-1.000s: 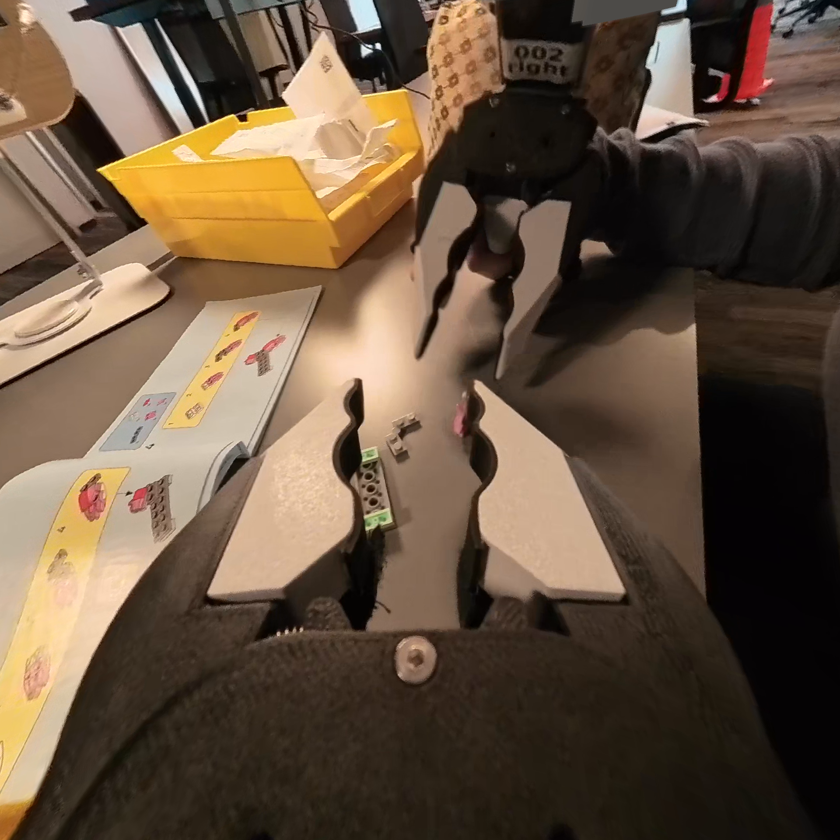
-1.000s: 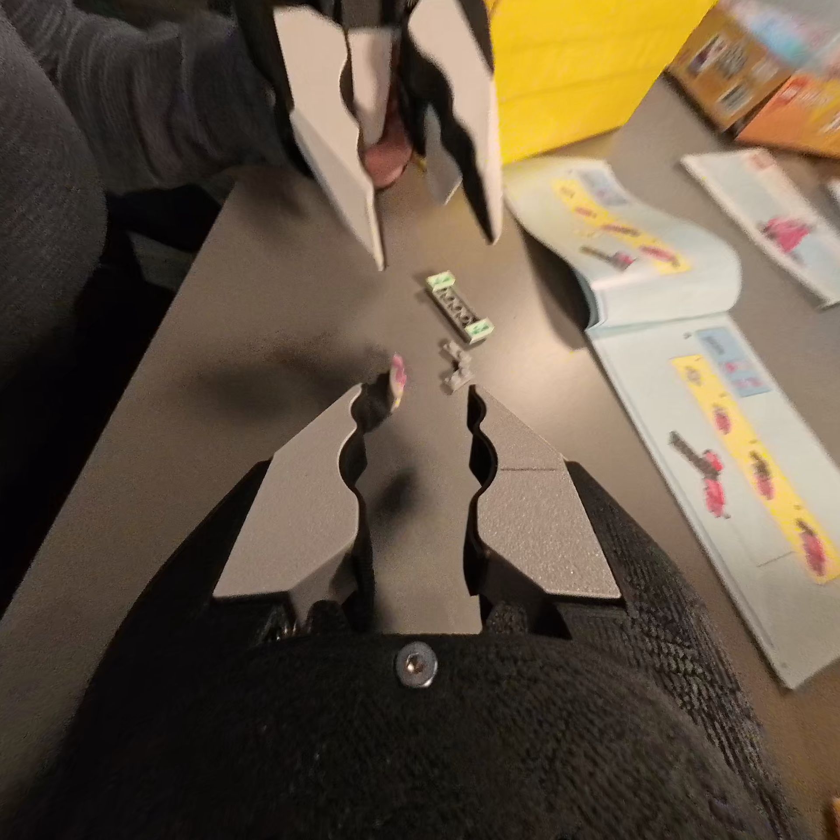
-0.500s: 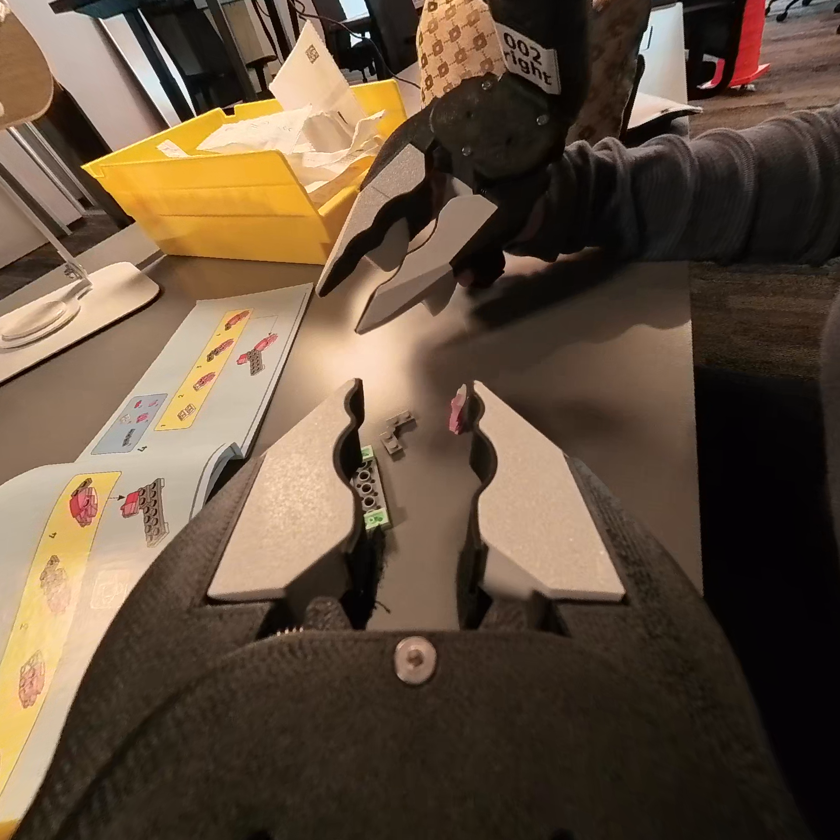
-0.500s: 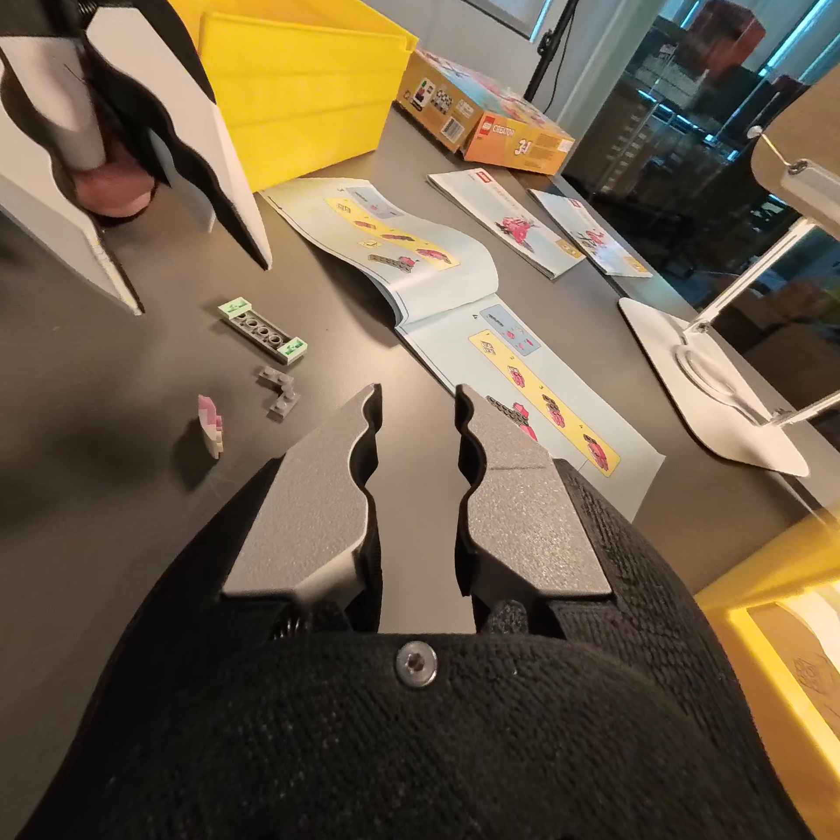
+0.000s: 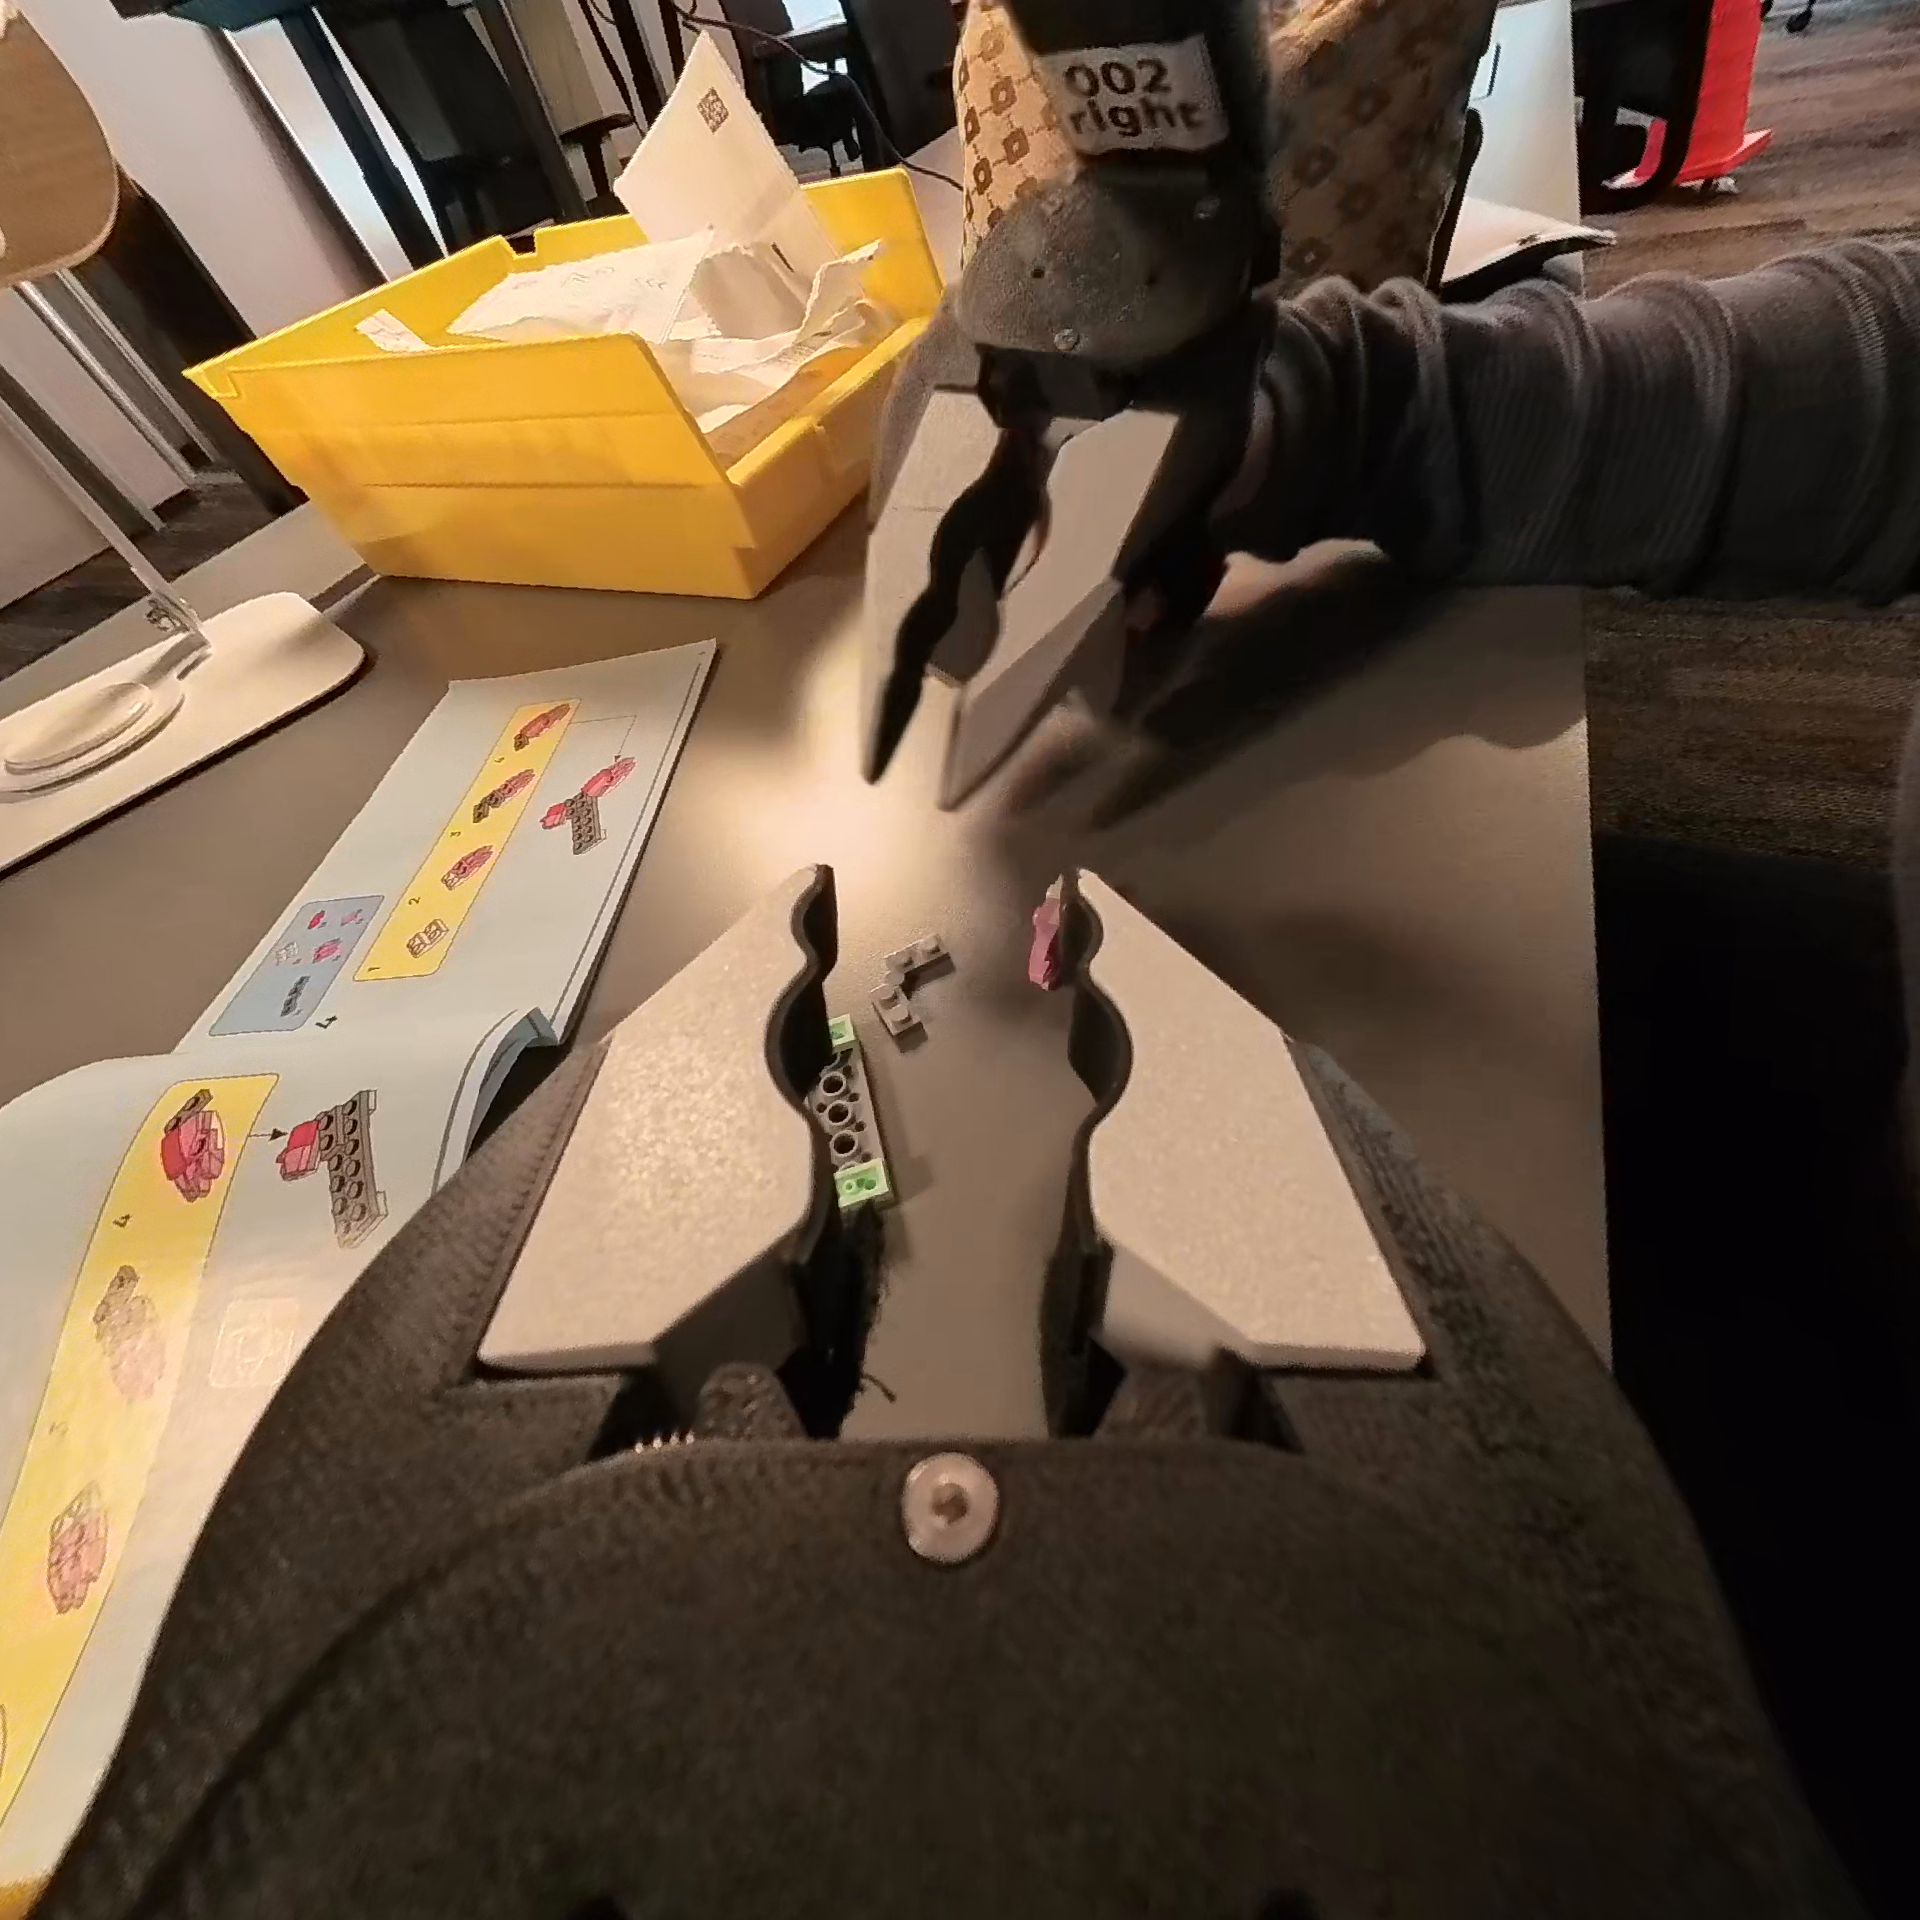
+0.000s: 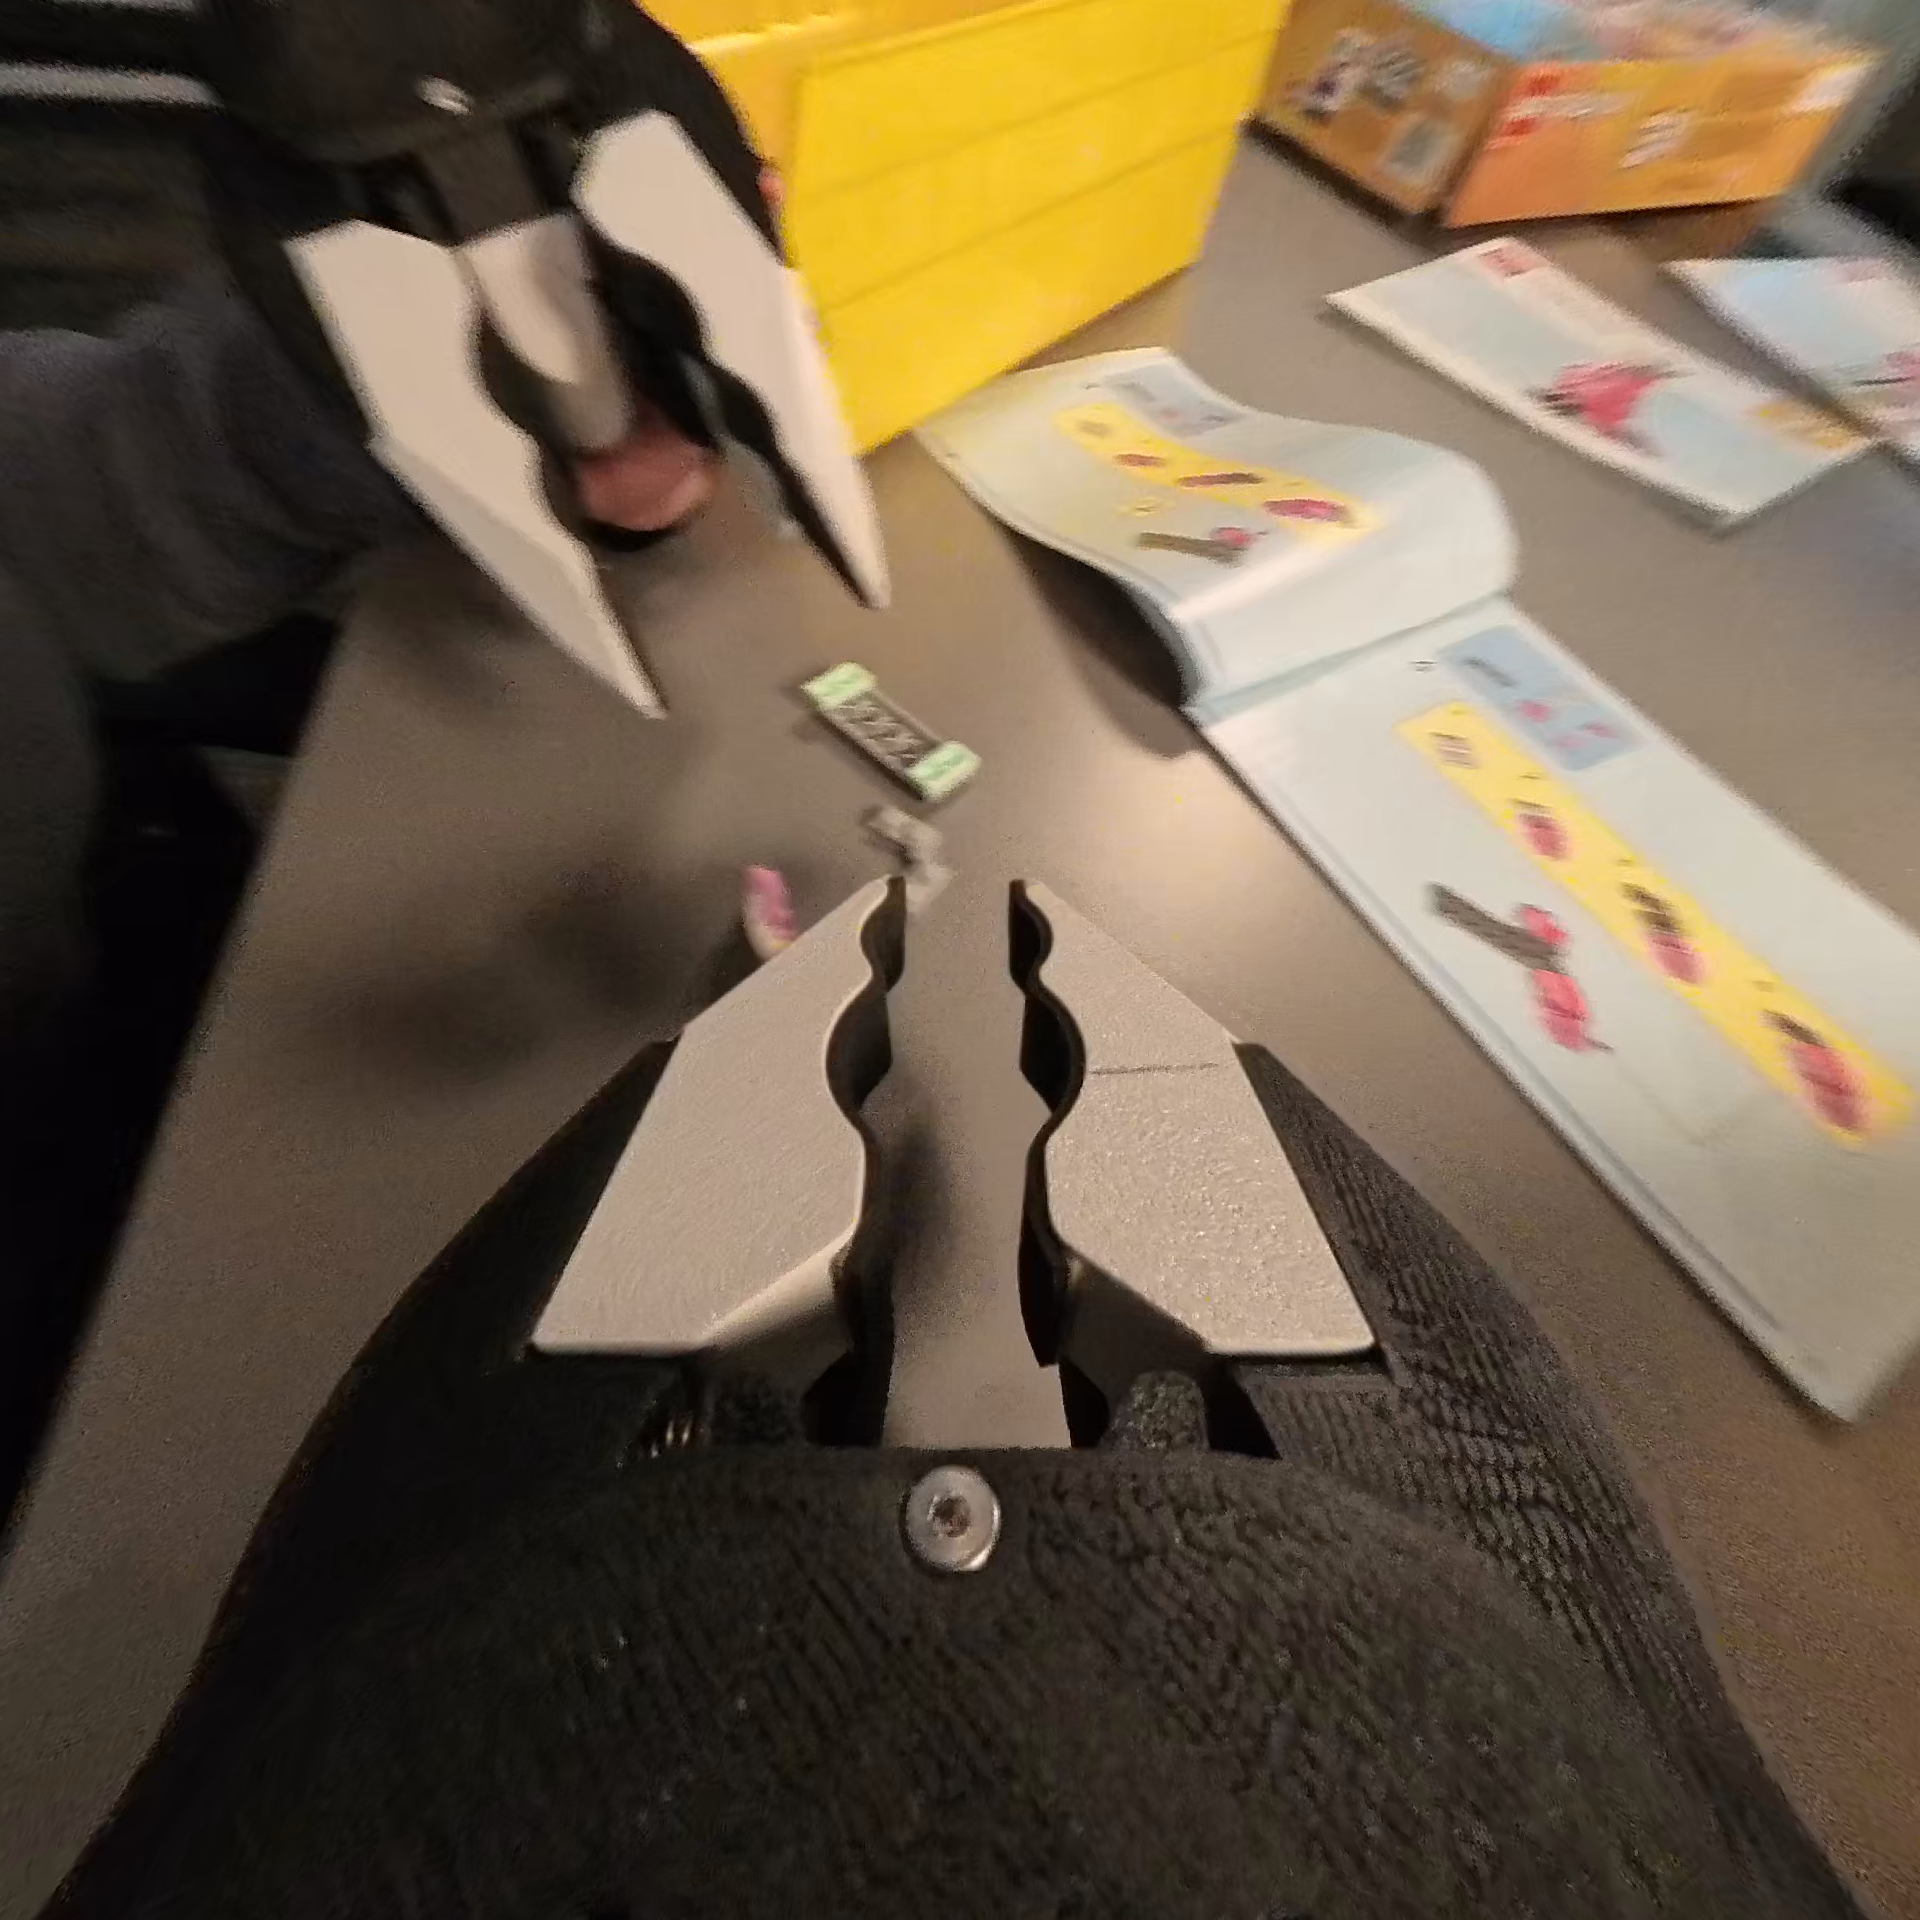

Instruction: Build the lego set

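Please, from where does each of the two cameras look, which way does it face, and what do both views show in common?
Left wrist view: sits on the left tongs, open and empty, facing across the table at the right tongs and a grey sleeve.
Right wrist view: sits on the right tongs, narrowly open and empty, facing the left tongs.
Shared: grey and green brick, pink piece, booklet, yellow bin.

A white label (image 5: 1132,94) with dark print sits on the right gripper (image 5: 914,784). Small step numerals run along the yellow strips of the open booklet (image 5: 499,831). A paper slip (image 5: 717,156) in the yellow bin (image 5: 499,457) bears a square code; print on the cardboard boxes (image 6: 1558,125) is too blurred to read
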The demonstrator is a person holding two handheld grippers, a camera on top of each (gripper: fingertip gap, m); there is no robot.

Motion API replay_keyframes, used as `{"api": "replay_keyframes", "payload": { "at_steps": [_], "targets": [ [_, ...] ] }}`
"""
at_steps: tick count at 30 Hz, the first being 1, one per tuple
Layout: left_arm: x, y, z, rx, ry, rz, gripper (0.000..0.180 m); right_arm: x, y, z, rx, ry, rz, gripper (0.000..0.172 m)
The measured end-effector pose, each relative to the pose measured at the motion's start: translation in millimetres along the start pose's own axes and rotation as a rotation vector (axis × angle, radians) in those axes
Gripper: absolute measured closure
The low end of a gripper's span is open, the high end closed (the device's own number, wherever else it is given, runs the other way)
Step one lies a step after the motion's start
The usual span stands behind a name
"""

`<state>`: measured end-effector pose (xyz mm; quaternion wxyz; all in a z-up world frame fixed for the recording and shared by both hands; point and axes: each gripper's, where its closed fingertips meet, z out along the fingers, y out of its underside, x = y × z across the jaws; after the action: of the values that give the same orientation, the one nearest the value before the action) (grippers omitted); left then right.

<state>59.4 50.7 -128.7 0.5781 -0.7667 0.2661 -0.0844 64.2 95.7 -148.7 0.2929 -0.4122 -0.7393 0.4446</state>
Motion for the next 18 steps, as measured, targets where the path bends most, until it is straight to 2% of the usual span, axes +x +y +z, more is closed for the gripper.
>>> {"api": "replay_keyframes", "payload": {
  "at_steps": [3, 5, 12, 14, 18],
  "targets": [
    [0.1, -0.2, -0.2, 0.002, 0.000, 0.001, 0.139, -35.7, -8.0, -4.1, 0.049, -0.244, 0.065, 0.148],
    [0.2, -0.3, -0.2, 0.003, 0.001, 0.002, 0.139, -44.2, -6.0, -3.1, 0.029, -0.288, 0.056, 0.146],
    [0.7, -0.3, -0.1, 0.003, 0.000, 0.006, 0.139, -47.4, 17.2, 10.8, -0.140, -0.222, -0.076, 0.159],
    [0.2, -0.4, -0.1, 0.003, -0.004, 0.006, 0.139, -47.5, 18.5, 11.6, -0.148, -0.210, -0.104, 0.168],
    [-1.2, -1.9, -1.3, 0.016, -0.017, 0.007, 0.138, -45.1, 17.5, 13.6, -0.132, -0.149, -0.242, 0.169]
  ]
}}
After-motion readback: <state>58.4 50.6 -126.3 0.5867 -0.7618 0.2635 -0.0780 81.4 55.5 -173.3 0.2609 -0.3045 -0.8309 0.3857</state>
